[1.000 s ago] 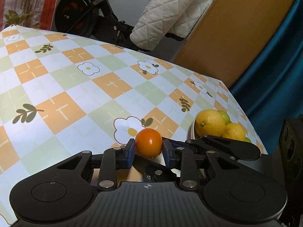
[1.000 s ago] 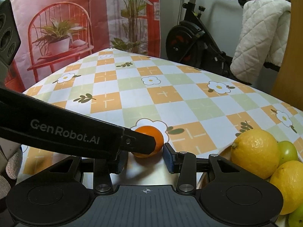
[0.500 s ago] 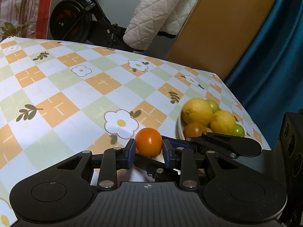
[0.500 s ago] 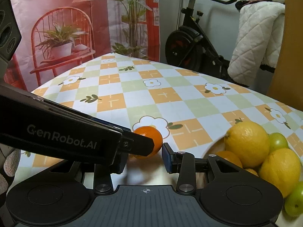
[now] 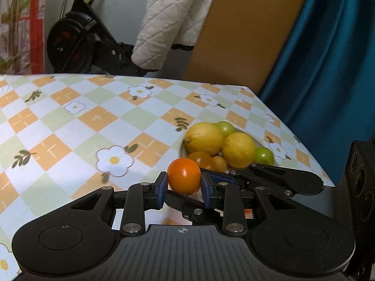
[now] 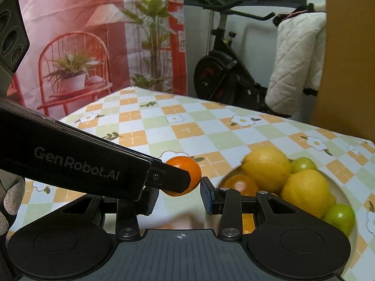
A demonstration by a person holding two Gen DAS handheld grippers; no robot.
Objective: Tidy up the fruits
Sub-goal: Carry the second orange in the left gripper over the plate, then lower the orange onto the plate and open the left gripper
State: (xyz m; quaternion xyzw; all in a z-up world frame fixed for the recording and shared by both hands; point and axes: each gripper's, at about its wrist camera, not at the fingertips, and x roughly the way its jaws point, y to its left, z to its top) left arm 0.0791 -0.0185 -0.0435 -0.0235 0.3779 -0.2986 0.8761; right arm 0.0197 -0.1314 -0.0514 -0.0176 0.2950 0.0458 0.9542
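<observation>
My left gripper (image 5: 184,188) is shut on a small orange (image 5: 184,179) and holds it above the table, just short of a white bowl (image 5: 182,148). The bowl holds two lemons (image 5: 203,138), green limes (image 5: 264,155) and small oranges (image 5: 201,159). In the right wrist view the same orange (image 6: 185,175) sits in the left gripper's fingers (image 6: 173,179), which cross in front. My right gripper (image 6: 179,197) is open and empty, beside the bowl (image 6: 342,193) of lemons (image 6: 266,165).
The table has a checked flower-pattern cloth (image 5: 70,121); its right edge (image 5: 293,135) lies just past the bowl. Behind the table stand an exercise bike (image 5: 77,44), a white quilted blanket (image 5: 168,21), a brown board (image 5: 246,30) and a blue curtain (image 5: 328,58).
My left gripper has lifted the orange off the table and carried it right, toward the bowl. The bowl has come closer and fuller into both views. The right gripper stays open.
</observation>
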